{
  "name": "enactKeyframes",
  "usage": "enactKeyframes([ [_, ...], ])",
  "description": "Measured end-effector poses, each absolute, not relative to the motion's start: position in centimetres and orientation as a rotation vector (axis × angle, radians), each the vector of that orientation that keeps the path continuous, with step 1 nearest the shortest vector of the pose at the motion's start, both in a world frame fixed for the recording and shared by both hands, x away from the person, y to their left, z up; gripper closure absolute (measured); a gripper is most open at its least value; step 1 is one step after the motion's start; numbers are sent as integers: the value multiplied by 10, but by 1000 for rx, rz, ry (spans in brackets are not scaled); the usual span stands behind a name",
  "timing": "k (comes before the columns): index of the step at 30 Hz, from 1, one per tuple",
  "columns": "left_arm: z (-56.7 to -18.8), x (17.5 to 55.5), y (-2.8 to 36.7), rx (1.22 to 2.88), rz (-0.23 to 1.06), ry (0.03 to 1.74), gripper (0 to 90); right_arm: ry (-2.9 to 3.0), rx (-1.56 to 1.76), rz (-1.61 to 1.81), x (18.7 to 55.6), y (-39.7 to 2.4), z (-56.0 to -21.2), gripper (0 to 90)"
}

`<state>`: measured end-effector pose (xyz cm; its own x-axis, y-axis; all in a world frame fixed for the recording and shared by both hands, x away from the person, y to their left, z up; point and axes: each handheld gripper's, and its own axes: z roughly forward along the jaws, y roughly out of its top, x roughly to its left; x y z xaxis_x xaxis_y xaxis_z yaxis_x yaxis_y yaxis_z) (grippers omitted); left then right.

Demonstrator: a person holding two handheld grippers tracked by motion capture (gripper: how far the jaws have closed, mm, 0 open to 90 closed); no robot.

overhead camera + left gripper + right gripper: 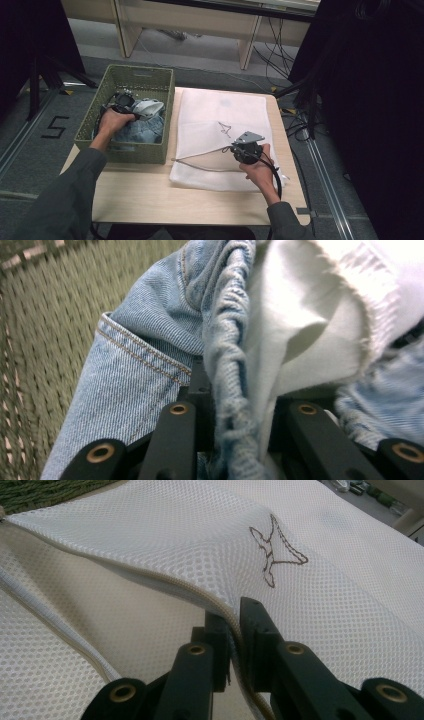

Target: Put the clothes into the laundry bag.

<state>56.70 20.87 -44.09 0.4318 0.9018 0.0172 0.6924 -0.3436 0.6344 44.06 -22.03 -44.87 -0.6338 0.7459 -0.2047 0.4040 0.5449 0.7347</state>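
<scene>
**Both grippers clamped on cloth**

Your right gripper [234, 630] pinches the zipped edge of the white mesh bag [320, 595], lifting that lip off the table [150, 195]; a stitched bird mark sits just beyond its jaws. Your left gripper [235, 415] is clenched on the denim garment's [150, 340] gathered waistband, white lining beside it, inside the green basket [150, 80] ahead.

Left gripper [235, 412] pinches denim garment [150, 340] over basket [45, 315].
</scene>
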Motion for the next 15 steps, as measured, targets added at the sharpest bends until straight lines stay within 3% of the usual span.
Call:
enactKeyframes([
  [15,-349,537,216,2089,593,1159,747,2269,921,900,440,-222,-448,833],
])
